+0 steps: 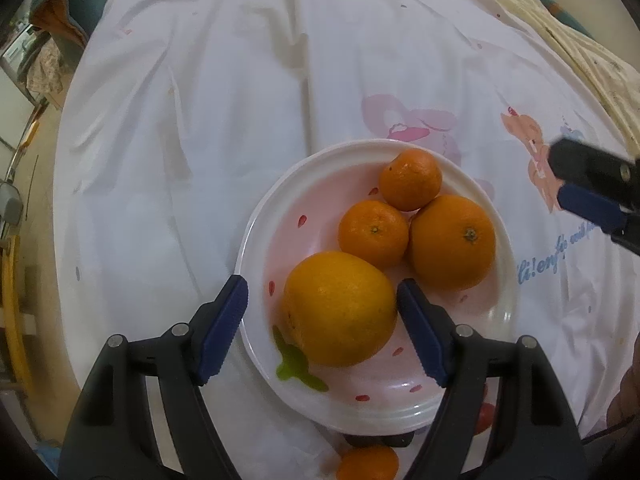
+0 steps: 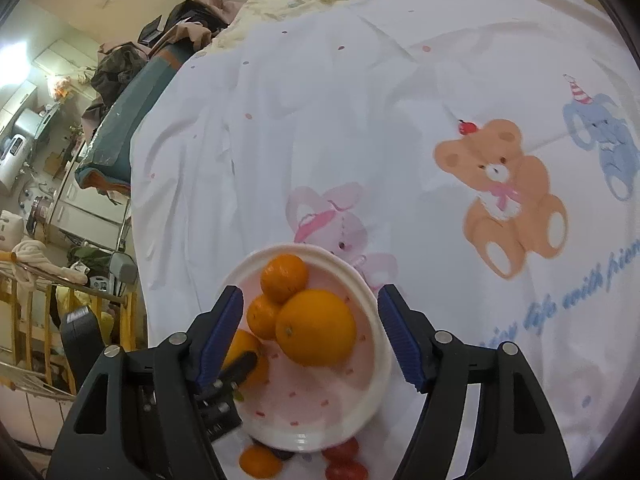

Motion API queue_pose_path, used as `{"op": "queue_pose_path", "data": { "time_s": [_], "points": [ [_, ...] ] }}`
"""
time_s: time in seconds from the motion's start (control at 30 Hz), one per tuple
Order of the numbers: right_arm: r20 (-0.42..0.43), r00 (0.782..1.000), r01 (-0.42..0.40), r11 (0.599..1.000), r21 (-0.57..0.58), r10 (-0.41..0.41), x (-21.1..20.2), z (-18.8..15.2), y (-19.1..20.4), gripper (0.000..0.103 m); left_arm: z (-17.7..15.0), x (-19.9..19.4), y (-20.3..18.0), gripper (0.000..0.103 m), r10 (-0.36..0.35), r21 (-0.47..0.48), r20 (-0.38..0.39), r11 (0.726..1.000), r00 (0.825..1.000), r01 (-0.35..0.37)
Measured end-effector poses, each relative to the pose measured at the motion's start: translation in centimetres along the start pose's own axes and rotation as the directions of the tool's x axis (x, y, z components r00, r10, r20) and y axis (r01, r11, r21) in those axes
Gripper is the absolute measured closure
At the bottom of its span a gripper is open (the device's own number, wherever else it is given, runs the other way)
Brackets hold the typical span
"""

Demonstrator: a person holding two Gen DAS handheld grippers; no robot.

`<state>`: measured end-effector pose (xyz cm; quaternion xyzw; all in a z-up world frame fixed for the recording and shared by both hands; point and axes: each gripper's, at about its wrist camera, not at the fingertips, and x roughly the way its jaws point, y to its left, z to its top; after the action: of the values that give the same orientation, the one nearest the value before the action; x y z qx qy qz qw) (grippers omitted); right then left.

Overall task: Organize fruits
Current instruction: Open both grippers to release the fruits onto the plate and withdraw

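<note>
A white and pink bowl [image 1: 496, 208] with strawberry print sits on the white cartoon bedsheet. It holds a large yellow-orange fruit [image 1: 340, 308], a large orange [image 1: 452, 242] and two small mandarins [image 1: 374, 232] [image 1: 410, 179]. My left gripper [image 1: 322, 328] is open, its pads on either side of the yellow-orange fruit, with a gap on the left side. My right gripper [image 2: 310, 332] is open above the bowl [image 2: 376, 344], over the large orange [image 2: 316, 326]. The right gripper also shows at the right edge of the left wrist view [image 1: 592, 188].
Another mandarin [image 2: 260, 462] and small red tomatoes [image 2: 344, 462] lie on the sheet in front of the bowl; the mandarin [image 1: 368, 462] also shows in the left wrist view. The bed's left edge drops to a cluttered room with a wooden rack [image 2: 36, 320].
</note>
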<state>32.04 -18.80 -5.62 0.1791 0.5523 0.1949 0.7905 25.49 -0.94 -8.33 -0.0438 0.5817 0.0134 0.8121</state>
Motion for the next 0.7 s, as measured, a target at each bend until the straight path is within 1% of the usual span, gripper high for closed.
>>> {"op": "queue_pose_path", "data": {
  "time_s": [0.2,0.37,0.43,0.53,0.7],
  "points": [
    [0.027,0.999,0.025,0.999,-0.041,-0.024,-2.9,-2.0,0.3,0.03,-0.8,-2.8,0.9,0.029,-0.015,-0.036,0.041,0.999,0.999,0.016],
    [0.065,0.997,0.033,0.999,-0.035,-0.031,-5.5,-4.5,0.4,0.03,-1.6,-5.3,0.9,0.029,-0.017,-0.031,0.076,0.999,0.997,0.02],
    [0.079,0.997,0.023,1.0,-0.018,-0.021,-6.6,-5.5,0.4,0.03,-2.5,-6.4,0.9,0.029,-0.017,-0.017,0.091,1.0,0.996,0.019],
    [0.088,0.996,0.013,1.0,-0.012,-0.012,-8.0,-7.2,0.4,0.03,-3.6,-7.4,1.0,0.029,-0.023,-0.009,0.088,1.0,0.996,0.024],
    [0.091,0.996,0.005,1.0,-0.003,-0.005,-9.5,-9.6,0.3,0.03,-5.5,-8.7,1.5,0.029,-0.044,-0.041,0.081,0.998,0.996,0.047]
  ]
}}
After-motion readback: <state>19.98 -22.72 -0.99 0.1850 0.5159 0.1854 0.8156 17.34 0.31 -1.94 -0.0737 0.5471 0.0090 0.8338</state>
